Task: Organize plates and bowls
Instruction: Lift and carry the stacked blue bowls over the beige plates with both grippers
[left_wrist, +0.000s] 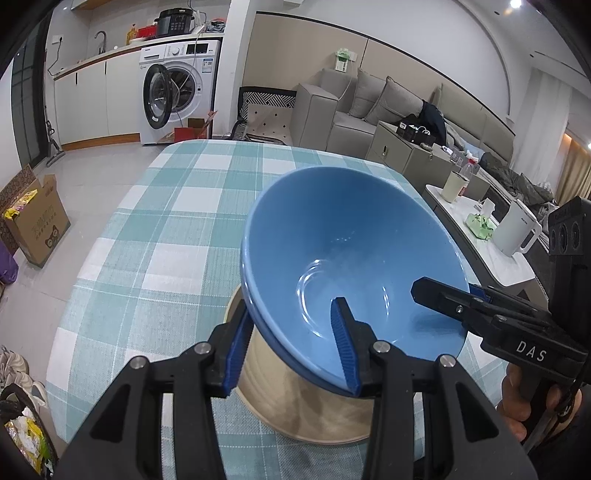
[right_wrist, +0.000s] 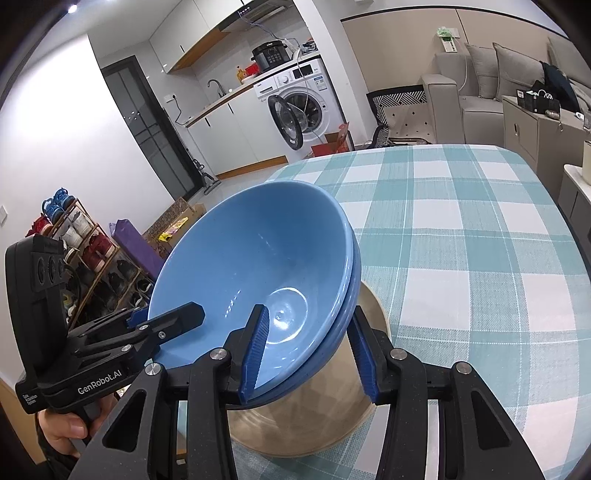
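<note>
Seen first through the left wrist camera, a glossy blue ceramic bowl (left_wrist: 354, 266) is held tilted above a round tan plate (left_wrist: 314, 406) that lies on the teal-and-white checked tablecloth (left_wrist: 166, 221). The left gripper (left_wrist: 291, 343) straddles the near rim of the bowl, one ribbed blue pad (left_wrist: 345, 347) lying inside the bowl and the other outside beneath it; the outer pad does not visibly press the wall, so whether the rim is truly clamped cannot be told. At the right, the right gripper (left_wrist: 447, 291) is seen reaching over the opposite rim, a hand (left_wrist: 517, 398) below it.

Through the right wrist camera, a second blue bowl (right_wrist: 349, 306) is revealed nested under the blue ceramic bowl (right_wrist: 251, 266), their rims stacked at the right. The right gripper (right_wrist: 310, 347) likewise straddles both rims, inner pad inside and outer pad outside, with a gap visible at the outer side; its grip cannot be confirmed either. The left gripper (right_wrist: 166, 317) is seen at the left rim.

The stack is judged to be on its way down onto the tan plate. A slip is the main risk: smooth glazed walls, a steep tilt and uneven pressure from the two sides could let the bowls slide apart or strike the plate hard.
</note>
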